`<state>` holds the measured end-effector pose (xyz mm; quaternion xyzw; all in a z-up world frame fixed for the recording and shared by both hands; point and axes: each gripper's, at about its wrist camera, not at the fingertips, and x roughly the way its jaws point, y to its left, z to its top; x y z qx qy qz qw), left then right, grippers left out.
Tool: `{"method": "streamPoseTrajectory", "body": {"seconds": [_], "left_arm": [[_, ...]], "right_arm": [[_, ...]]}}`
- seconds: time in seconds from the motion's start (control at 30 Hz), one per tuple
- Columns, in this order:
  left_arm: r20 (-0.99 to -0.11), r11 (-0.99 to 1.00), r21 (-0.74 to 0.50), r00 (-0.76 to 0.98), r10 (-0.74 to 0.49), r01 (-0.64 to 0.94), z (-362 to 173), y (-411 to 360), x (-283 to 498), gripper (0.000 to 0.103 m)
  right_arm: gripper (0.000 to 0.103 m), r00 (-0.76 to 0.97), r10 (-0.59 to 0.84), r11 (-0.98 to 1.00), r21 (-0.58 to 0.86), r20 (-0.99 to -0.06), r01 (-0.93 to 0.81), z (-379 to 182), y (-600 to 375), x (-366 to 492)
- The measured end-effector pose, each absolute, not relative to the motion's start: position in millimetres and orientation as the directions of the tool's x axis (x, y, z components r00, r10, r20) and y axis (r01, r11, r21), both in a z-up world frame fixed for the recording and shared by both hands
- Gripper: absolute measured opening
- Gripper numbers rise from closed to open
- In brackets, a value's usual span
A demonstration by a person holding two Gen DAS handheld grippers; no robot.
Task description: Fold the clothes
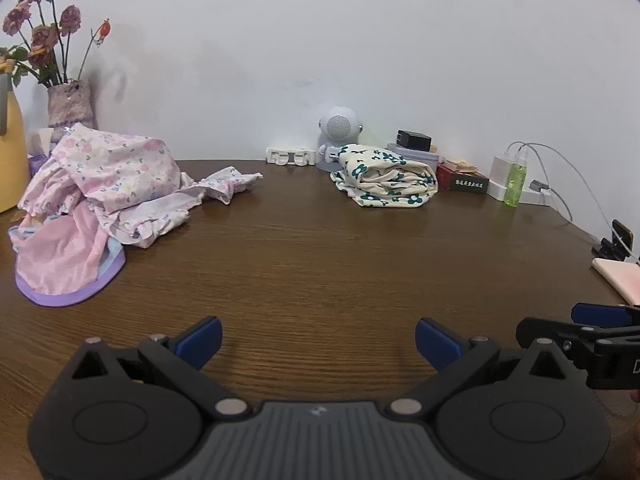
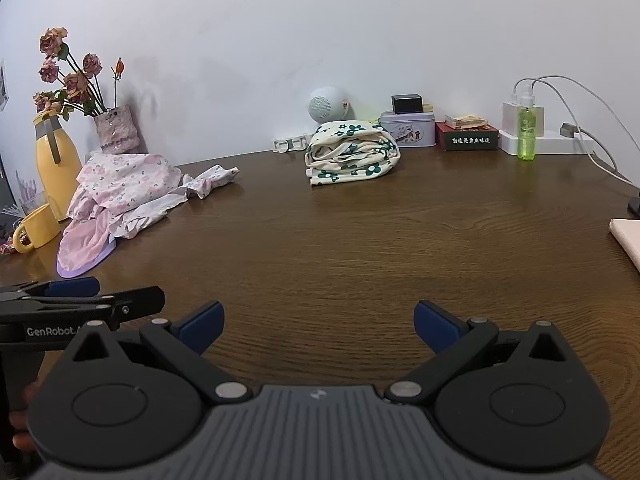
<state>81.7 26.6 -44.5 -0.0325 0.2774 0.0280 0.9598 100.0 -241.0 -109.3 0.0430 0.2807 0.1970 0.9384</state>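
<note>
A loose heap of pink floral clothes (image 1: 108, 184) (image 2: 124, 192) lies at the back left of the brown wooden table (image 1: 320, 272) (image 2: 360, 248), with a pink garment edged in purple (image 1: 64, 264) at its front. A cream garment with green flowers (image 1: 386, 178) (image 2: 352, 154) sits folded at the back centre. My left gripper (image 1: 318, 340) hovers open over bare wood near the front edge, holding nothing. My right gripper (image 2: 316, 322) is open and empty too, side by side with the left gripper (image 2: 76, 294), which shows at the left in the right wrist view.
Along the wall stand a vase of dried roses (image 2: 116, 128), a yellow jug (image 2: 56, 164) and mug (image 2: 38, 226), a white speaker figure (image 1: 338, 132), a tin (image 2: 408, 128), a red box (image 2: 470, 136), a green bottle (image 2: 526, 132) and a charger with cables (image 2: 560, 92). A pale pink pad (image 1: 618, 280) lies at the right edge.
</note>
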Motion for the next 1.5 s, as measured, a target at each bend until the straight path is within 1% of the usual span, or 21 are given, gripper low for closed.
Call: {"method": "streamPoseTrajectory", "body": {"seconds": [0.6, 1.5], "left_arm": [[-0.546, 0.993, -0.07, 0.837, 0.038, -0.09, -42, 26, 61, 0.103], [-0.56, 0.995, -0.066, 0.828, 0.024, -0.074, -44, 25, 61, 0.103]], "right_arm": [[0.103, 0.758, 0.416, 0.908, 0.189, -0.502, -0.373, -104, -236, 88], [0.103, 0.755, 0.421, 0.906, 0.192, -0.503, -0.377, -105, -236, 88]]}}
